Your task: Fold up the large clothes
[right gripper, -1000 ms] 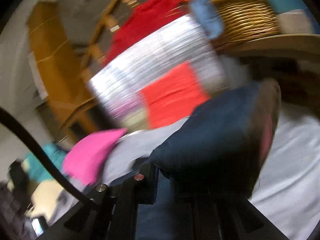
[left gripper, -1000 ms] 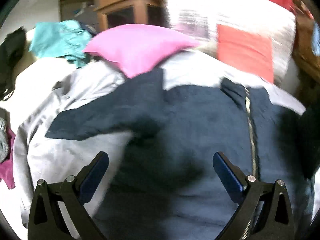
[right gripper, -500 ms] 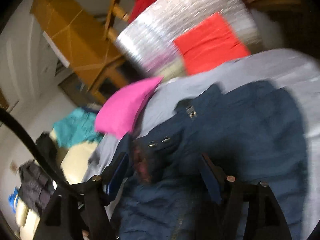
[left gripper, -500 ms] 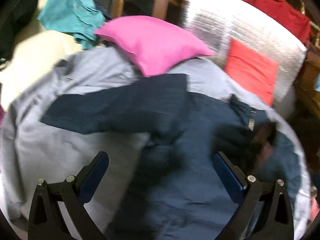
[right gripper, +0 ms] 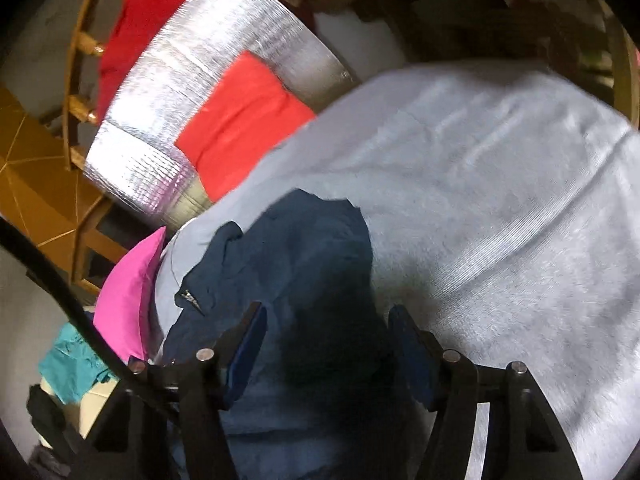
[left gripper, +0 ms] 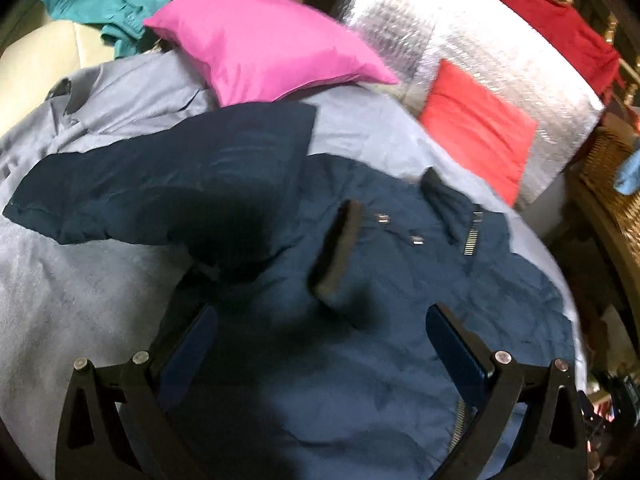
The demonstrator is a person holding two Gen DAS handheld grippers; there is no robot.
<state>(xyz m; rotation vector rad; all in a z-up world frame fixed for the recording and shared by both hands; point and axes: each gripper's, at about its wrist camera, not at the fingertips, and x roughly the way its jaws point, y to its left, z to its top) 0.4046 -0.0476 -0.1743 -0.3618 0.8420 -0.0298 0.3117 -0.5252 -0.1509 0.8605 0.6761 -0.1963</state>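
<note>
1. Ahead of the left tongs [left gripper: 320,344], jaws apart and empty, one pink pillow [left gripper: 264,40] overlaps the grey bedsheet [left gripper: 72,280]; beyond, one silver padded cushion [left gripper: 460,28] with a red patch [left gripper: 476,128].
2. Right of them, a wicker basket [left gripper: 616,200] holds something blue.
3. One navy jacket [left gripper: 360,280] lies spread beneath both tongs; the right tongs [right gripper: 326,344] gape, empty.

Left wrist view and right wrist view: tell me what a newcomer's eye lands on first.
The navy jacket dominates, spread across the pale grey bedsheet with one sleeve stretched out to the left and both grippers, left gripper and right gripper, open above it. Beyond it, the bright pink pillow lies at the head of the bed, beside a silver foil cushion bearing a red square patch.
</note>
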